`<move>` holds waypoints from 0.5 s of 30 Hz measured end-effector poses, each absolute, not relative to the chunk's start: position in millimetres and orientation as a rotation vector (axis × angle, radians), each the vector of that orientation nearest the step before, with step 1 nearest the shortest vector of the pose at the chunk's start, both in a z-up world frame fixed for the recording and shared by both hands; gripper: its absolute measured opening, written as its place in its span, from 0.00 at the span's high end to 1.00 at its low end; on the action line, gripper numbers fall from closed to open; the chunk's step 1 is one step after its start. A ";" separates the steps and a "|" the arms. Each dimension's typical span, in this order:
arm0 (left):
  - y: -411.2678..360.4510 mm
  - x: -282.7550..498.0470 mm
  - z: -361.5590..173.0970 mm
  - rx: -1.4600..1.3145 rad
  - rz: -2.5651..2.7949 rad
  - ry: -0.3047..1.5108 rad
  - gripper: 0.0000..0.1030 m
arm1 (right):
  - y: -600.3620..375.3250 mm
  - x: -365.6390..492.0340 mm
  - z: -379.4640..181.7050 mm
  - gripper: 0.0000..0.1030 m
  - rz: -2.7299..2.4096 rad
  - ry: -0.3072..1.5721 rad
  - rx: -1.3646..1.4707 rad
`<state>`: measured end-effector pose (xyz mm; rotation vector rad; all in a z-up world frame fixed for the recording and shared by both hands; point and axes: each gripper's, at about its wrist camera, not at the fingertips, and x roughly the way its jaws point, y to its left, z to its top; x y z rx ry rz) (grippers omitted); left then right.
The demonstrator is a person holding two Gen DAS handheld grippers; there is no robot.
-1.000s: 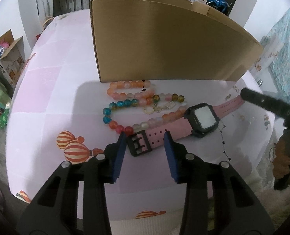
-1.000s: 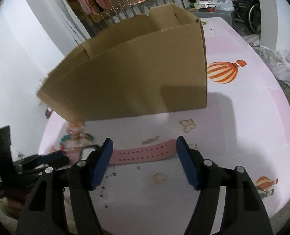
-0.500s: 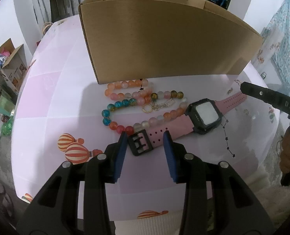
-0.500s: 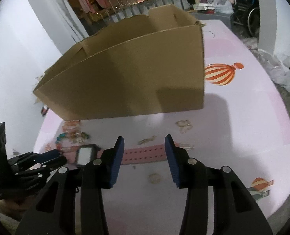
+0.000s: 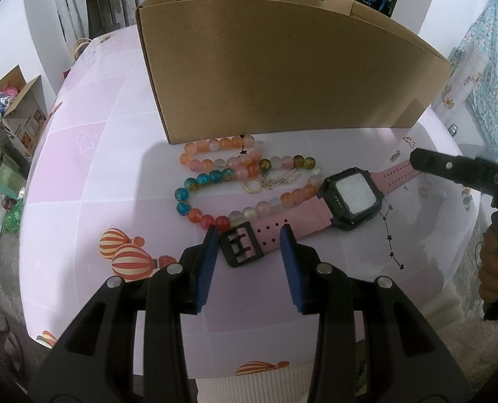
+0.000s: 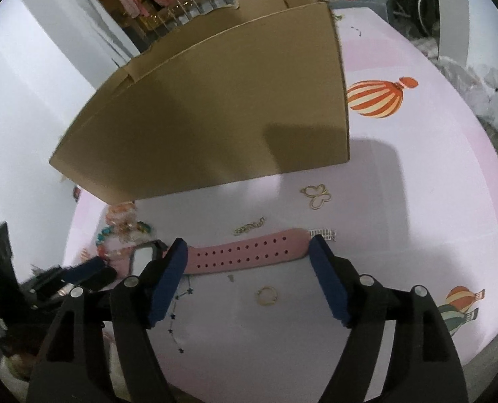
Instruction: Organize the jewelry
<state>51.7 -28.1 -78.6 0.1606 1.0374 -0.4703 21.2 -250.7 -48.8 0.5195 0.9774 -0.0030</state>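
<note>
A pink balloon-print tablecloth (image 5: 81, 174) covers the table, its bare stretches lying to the left and near edge in the left wrist view and to the right of the box in the right wrist view. A tall cardboard box (image 5: 282, 77) stands behind the jewelry, its base edge touching the bead necklace (image 5: 235, 174). The pink-strapped watch (image 5: 353, 198) lies flat just in front of the beads. The left gripper (image 5: 249, 241) straddles the black buckle (image 5: 240, 248) with its jaws parted, the pads not pressing it. The right gripper (image 6: 247, 255) brackets the perforated strap end (image 6: 245, 252), its jaws opening and clear of the strap. A butterfly charm (image 6: 317, 196), a small ring (image 6: 266, 295) and a thin star chain (image 5: 391, 235) lie scattered apart.
</note>
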 end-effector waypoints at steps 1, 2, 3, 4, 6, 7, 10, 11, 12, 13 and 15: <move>-28.1 51.7 -78.6 0.161 -0.470 1.037 0.65 | -251.7 20.1 -47.3 0.29 0.003 0.971 0.535; -28.0 51.8 -78.7 0.160 -0.471 1.037 0.65 | -251.9 18.7 -46.0 0.28 0.011 0.960 0.554; -28.0 51.7 -78.7 0.160 -0.471 1.037 0.65 | -251.7 17.0 -45.1 0.28 0.017 0.950 0.567; -28.0 51.7 -78.7 0.160 -0.470 1.037 0.65 | -252.1 16.4 -44.4 0.29 0.024 0.940 0.577; -27.9 51.7 -78.7 0.160 -0.470 1.037 0.65 | -250.7 17.1 -45.8 0.29 0.020 0.941 0.572; -27.9 51.7 -78.7 0.161 -0.471 1.037 0.65 | -249.5 17.5 -47.4 0.29 0.014 0.945 0.569; -27.9 51.6 -78.8 0.160 -0.470 1.037 0.65 | -250.0 18.3 -48.3 0.34 0.001 0.934 0.579; -27.9 51.6 -78.8 0.162 -0.470 1.037 0.65 | -250.5 17.3 -47.4 0.38 -0.001 0.927 0.582; -28.2 51.8 -78.5 0.162 -0.469 1.036 0.65 | -252.5 16.2 -46.2 0.41 0.001 0.917 0.590; -28.2 52.0 -78.2 0.162 -0.468 1.036 0.65 | -254.5 15.1 -43.8 0.43 0.003 0.906 0.596; -28.1 52.0 -78.3 0.162 -0.469 1.036 0.65 | -254.0 13.8 -40.4 0.47 0.011 0.885 0.595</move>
